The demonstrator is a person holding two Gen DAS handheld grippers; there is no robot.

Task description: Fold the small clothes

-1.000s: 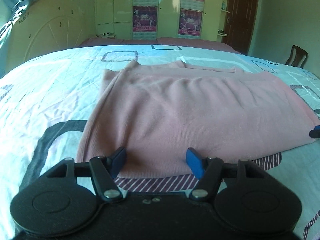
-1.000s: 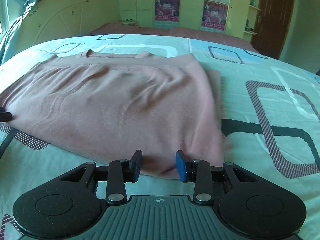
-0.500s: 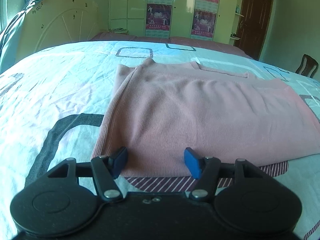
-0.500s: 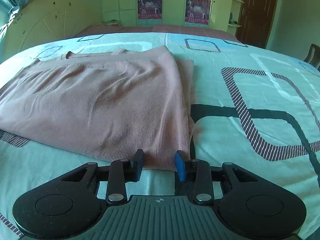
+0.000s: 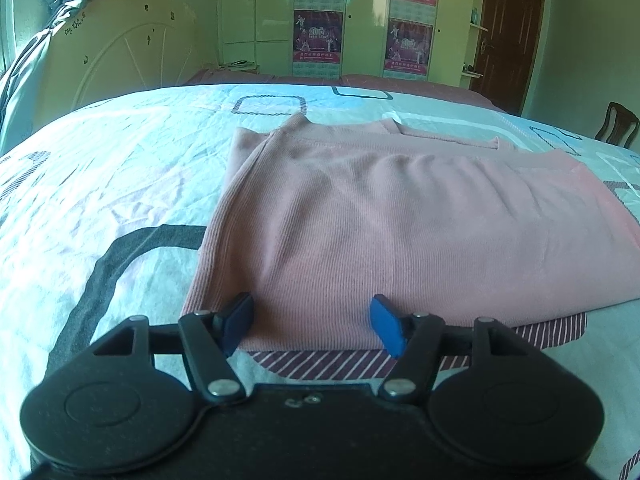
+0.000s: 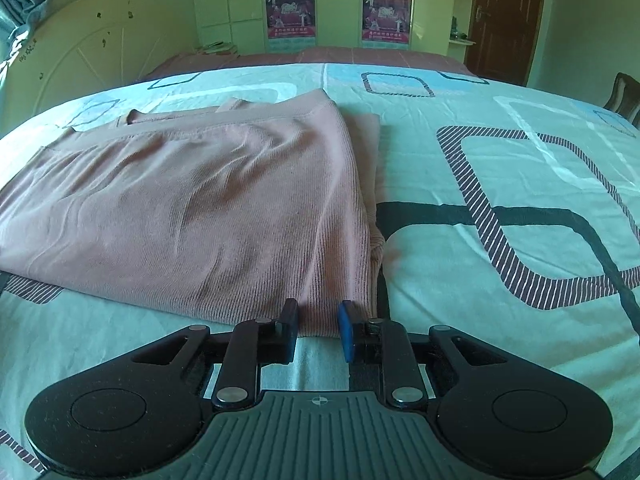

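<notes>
Now the left gripper [image 5: 312, 326] gapes wide, its pads straddling the near hem of the pink sweater [image 5: 400, 232] folded on the bed [image 5: 100, 184]; the right gripper [image 6: 318, 330] stands narrowly parted at the sweater's near corner, gripping nothing.

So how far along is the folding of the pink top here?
Done: the pink top lies flat on the bed sheet, its sides already folded in, as the layered edges show. In hand: the left tongs and right tongs, both open, sit at its near corners. Left: likely gripping and folding the hem toward the neckline.
</notes>
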